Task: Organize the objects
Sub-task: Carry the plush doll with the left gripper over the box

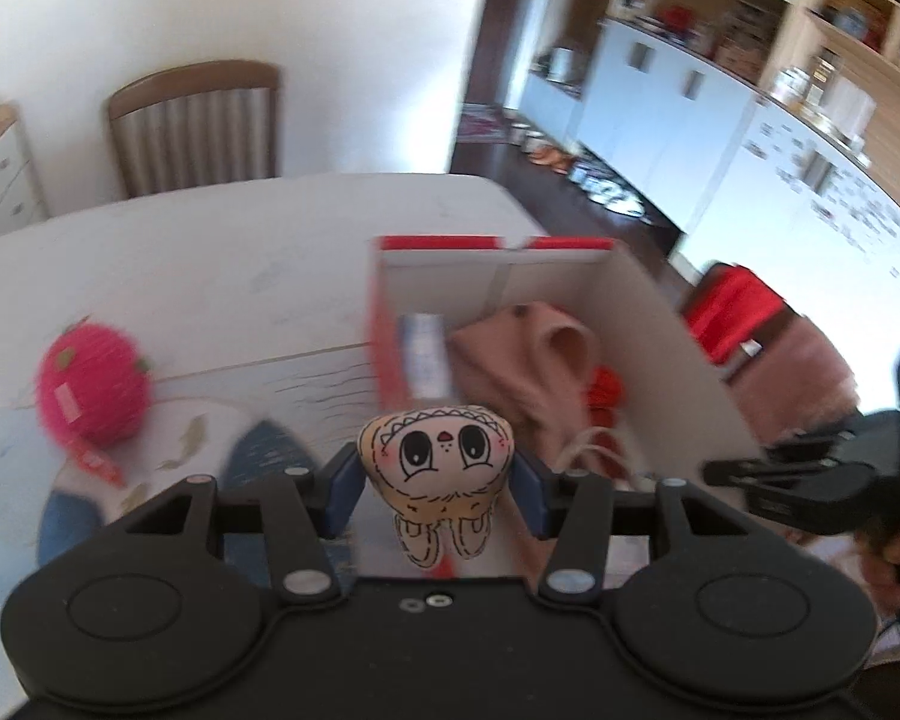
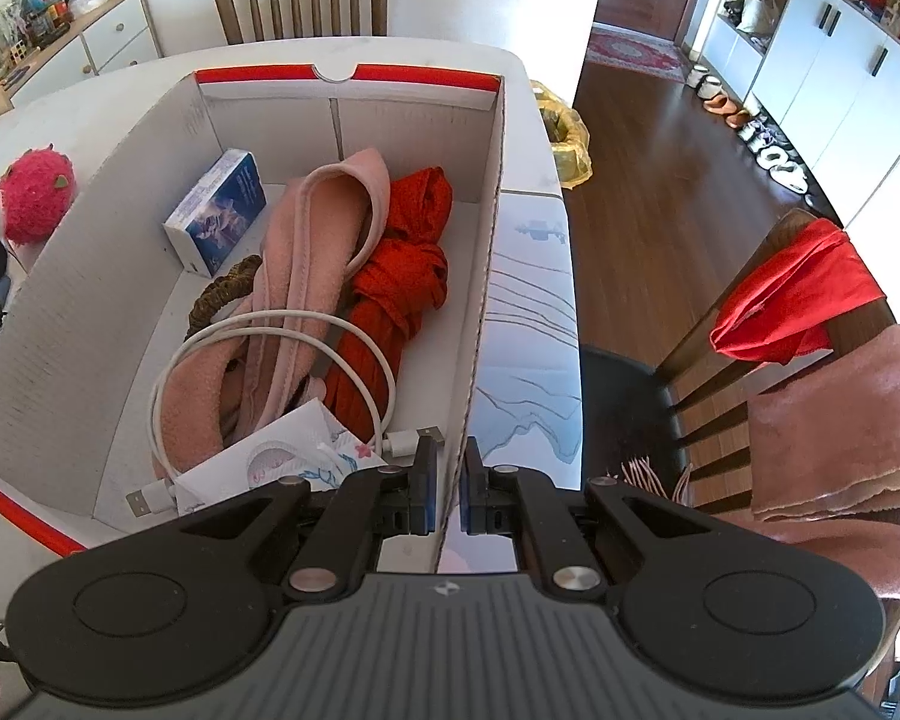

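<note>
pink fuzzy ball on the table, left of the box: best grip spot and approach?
Take the pink fuzzy ball across its round middle, coming from above. It is roughly spherical and plush, so its widest part should compress evenly between the fingers. It sits clear of the box wall, leaving room either side. The left tool holds a small doll now.
</note>
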`<state>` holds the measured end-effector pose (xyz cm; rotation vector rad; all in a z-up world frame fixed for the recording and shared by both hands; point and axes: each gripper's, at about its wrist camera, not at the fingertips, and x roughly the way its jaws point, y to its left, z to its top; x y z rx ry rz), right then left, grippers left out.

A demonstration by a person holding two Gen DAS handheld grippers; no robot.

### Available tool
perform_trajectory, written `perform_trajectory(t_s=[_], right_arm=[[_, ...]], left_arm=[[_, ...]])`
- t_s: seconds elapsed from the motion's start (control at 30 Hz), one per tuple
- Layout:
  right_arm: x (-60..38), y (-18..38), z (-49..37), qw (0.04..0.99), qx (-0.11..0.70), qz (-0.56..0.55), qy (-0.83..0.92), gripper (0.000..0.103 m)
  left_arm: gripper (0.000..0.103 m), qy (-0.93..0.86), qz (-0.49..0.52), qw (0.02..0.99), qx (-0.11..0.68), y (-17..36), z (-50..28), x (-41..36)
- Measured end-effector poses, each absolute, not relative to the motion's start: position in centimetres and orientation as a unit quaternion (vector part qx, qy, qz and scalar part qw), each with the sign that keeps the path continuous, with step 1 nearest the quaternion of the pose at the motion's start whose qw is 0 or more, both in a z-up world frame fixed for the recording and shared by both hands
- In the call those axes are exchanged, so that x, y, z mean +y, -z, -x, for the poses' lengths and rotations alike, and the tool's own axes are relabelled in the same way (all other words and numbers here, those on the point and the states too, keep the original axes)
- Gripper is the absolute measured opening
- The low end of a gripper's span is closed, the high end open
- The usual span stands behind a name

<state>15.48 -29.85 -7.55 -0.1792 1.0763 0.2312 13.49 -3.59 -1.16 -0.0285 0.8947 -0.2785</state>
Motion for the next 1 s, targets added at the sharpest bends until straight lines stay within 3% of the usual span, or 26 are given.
perform_trajectory(t_s=[0.37, 1.0], right_arm=[[-30.5, 6.6, -15.2, 0.854, 0.502, 0.072, -0.115, 0.006], [-31.5, 5.7, -14.6, 0.857, 0.498, 0.046, -0.125, 0.006]], left_arm=[[0.050, 0.227, -0.074, 0.858, 0.454, 3.4, -14.1, -12.1], [0.051, 0.247, -0.117, 0.801, 0.532, 9.5, -17.1, -16.8]])
